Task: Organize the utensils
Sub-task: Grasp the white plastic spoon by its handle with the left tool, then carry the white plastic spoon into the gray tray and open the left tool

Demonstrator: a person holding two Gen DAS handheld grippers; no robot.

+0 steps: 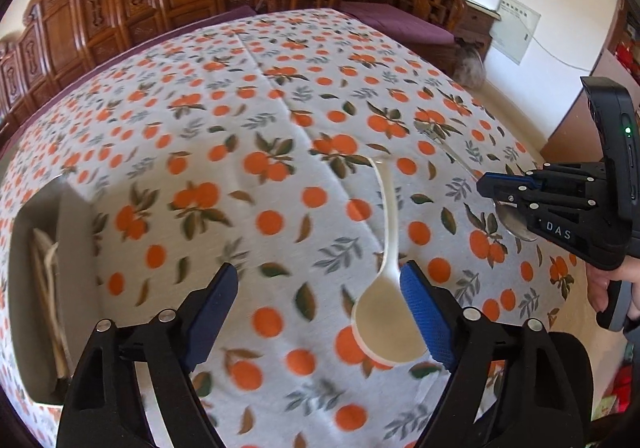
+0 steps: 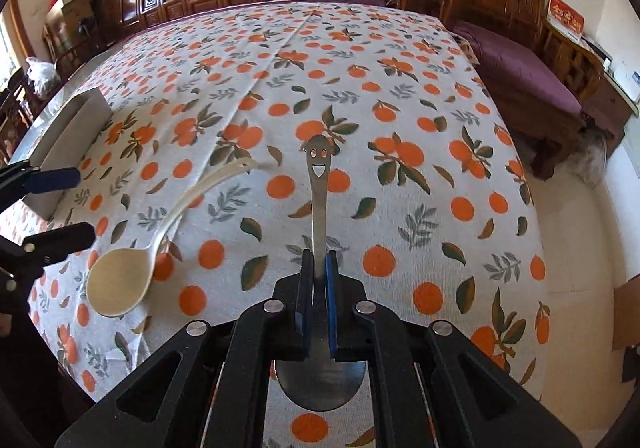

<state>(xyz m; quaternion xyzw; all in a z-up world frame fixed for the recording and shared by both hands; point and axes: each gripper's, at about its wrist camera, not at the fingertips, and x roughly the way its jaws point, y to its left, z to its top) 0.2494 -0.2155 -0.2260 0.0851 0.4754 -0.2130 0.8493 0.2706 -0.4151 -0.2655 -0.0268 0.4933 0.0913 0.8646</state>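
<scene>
One cream spoon [image 1: 386, 304] between open left gripper [image 1: 320, 280]

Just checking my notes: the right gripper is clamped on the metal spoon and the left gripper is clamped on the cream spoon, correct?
Not quite. The left gripper is open, its pads apart around the cream spoon on the tablecloth, as the left wrist view shows. The right gripper is indeed clamped on the metal spoon.

L hand-held gripper [image 1: 320, 284] jaws wide apart; R hand-held gripper [image 2: 319, 264] clamped tight.
</scene>
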